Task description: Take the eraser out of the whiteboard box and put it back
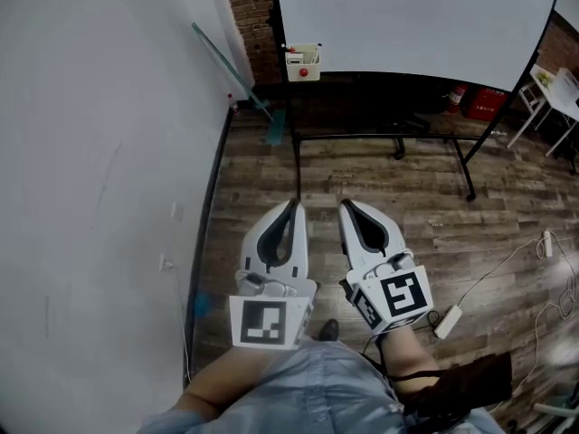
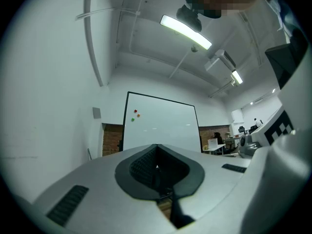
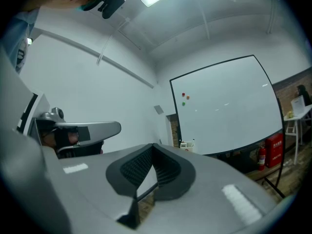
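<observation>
A small cream whiteboard box [image 1: 303, 61] hangs at the lower left corner of the big whiteboard [image 1: 416, 16] on its wheeled stand, and it shows again in the right gripper view [image 3: 186, 145]. The eraser inside cannot be made out. My left gripper [image 1: 294, 203] and right gripper [image 1: 345, 204] are held side by side over the wooden floor. Both point towards the board and stay well short of it. Each is shut with nothing between its jaws. The left gripper view shows its own tips [image 2: 156, 147] meeting below the whiteboard [image 2: 161, 126]. In the right gripper view the tips [image 3: 153, 146] also meet.
A white wall [image 1: 99, 152] runs along the left, with a long-handled mop [image 1: 231, 66] leaning on it. The stand's black legs [image 1: 380, 138] cross the floor ahead. A fire extinguisher [image 1: 457, 98] and a red case [image 1: 488, 102] sit behind. A power strip [image 1: 448, 322] with cable lies at right.
</observation>
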Motion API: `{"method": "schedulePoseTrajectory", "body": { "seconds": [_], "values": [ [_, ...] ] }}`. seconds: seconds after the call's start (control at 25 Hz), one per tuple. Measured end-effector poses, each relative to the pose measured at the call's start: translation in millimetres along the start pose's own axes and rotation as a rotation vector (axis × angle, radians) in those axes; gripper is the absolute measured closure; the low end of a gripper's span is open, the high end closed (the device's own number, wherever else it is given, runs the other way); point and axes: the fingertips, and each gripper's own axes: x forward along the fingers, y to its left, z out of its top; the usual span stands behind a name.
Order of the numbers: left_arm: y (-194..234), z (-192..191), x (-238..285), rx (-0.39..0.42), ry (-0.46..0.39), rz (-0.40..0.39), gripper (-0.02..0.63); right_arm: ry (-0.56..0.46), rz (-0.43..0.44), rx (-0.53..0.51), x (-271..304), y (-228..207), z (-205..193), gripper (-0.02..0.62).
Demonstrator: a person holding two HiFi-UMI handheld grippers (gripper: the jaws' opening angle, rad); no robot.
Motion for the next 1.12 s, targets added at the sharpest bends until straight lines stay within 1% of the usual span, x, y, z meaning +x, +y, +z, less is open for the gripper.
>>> {"method": "schedulePoseTrajectory", "body": {
  "seconds": [0.16, 0.32, 0.44, 0.64, 0.88, 1.12],
  "values": [
    [13, -10, 15, -0.016, 0.008, -0.001, 0.601, 0.007, -0.001, 0.001, 19, -7, -4, 0.600],
    [39, -17, 46, -0.037, -0.005, -0.003, 0.601, 0.015, -0.003, -0.011, 53, -16, -9, 0.600],
    [59, -17, 77, -0.043, -0.028, -0.024, 0.601, 0.009, -0.008, -0.016, 86, -28, -7, 0.598],
    [96, -18, 124, -0.058, -0.034, -0.059, 0.601, 0.000, -0.033, -0.025, 144, -47, 3, 0.598],
    [137, -16, 166, -0.071, -0.058, -0.089, 0.601, 0.001, -0.063, -0.059, 201, -59, 12, 0.598],
    [154, -20, 193, -0.085, -0.060, -0.108, 0.601, -0.005, -0.060, -0.081, 230, -68, 17, 0.598]
  ]
}}
